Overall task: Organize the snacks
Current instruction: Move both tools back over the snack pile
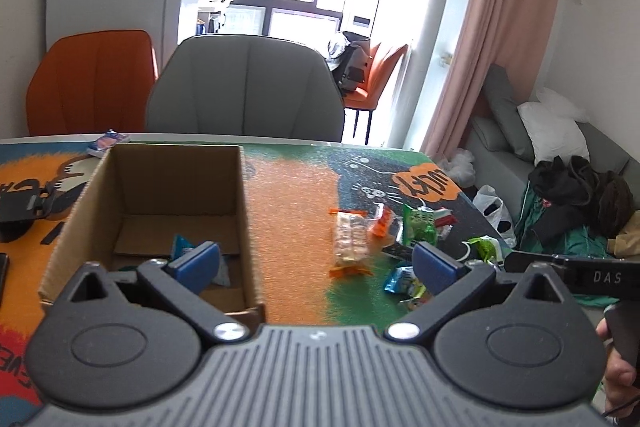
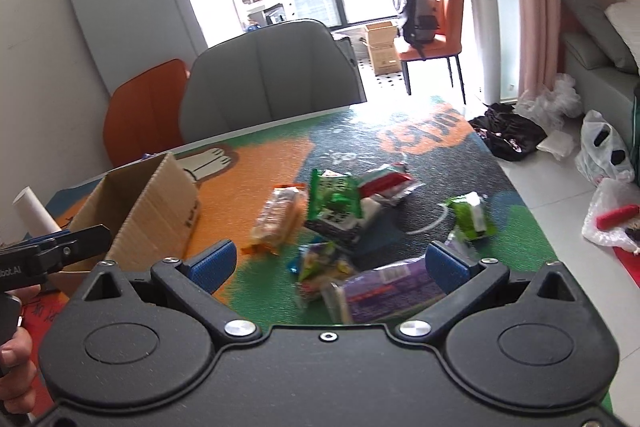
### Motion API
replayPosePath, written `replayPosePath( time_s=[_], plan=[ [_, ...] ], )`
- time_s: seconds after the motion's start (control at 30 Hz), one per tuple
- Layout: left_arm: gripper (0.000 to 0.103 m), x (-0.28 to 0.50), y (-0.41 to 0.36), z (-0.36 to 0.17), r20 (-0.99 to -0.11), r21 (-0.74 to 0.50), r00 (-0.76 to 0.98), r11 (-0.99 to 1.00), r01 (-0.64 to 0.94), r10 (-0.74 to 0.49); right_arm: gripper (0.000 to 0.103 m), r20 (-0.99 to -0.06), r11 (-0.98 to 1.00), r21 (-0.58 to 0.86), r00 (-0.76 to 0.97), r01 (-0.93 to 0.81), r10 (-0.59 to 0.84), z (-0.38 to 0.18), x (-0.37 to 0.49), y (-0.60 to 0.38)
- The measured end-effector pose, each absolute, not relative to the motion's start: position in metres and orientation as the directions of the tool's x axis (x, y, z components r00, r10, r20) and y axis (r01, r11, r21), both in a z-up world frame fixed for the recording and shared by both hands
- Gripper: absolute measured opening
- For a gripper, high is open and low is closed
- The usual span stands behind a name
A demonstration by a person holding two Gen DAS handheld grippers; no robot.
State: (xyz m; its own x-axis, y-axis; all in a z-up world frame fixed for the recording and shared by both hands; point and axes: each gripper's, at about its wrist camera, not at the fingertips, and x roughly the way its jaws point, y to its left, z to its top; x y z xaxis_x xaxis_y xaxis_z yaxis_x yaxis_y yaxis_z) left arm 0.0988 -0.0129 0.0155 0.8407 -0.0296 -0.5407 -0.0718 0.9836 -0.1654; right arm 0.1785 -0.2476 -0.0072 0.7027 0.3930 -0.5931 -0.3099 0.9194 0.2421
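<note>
**Both jaws spread, box to one side, snacks heaped to the other**

Jaws of the left gripper stand wide apart and hold nothing; those of the right gripper are likewise spread and empty, poised over the snack pile rather than closed on any packet. Cardboard box sits open-topped on the printed table mat, its flaps out of the way, presumably so packets can be dropped straight in; a blue-and-white packet already lies on its floor, partly hidden by the left finger. Loose snacks lie well apart from the box, toward the table's right edge: a clear-wrapped biscuit pack nearest the box; a green packet beside it; a red-and-white packet behind; a lime-green packet farther right; a purple packet between the right gripper's fingers, apparently untouched. Placement suggests a division of labour: the left gripper by the box, the right over the heap; judged from this, most of the sorting remains. Grey chair and orange chair stand behind the table.
</note>
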Motion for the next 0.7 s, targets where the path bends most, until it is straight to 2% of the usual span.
replayPosePath(
  time_s=[0.27, 0.5, 0.7],
  plan=[
    [0.100, 0.106, -0.036, 0.012, -0.519, -0.176, 0.851, 0.984, -0.018, -0.078, 0.102, -0.608, 0.931, 0.253, 0.706, -0.262, 0.363, -0.020, 0.185, -0.271],
    [0.080, 0.124, -0.053, -0.004, -0.555, -0.186, 0.823, 0.982, 0.015, -0.117, 0.082, -0.641, 0.935, 0.281, 0.683, -0.218, 0.351, -0.038, 0.196, -0.284],
    [0.060, 0.140, -0.064, -0.023, -0.587, -0.205, 0.796, 0.978, 0.030, -0.147, 0.078, -0.663, 0.952, 0.259, 0.687, -0.164, 0.298, -0.050, 0.208, -0.287]
  ],
)
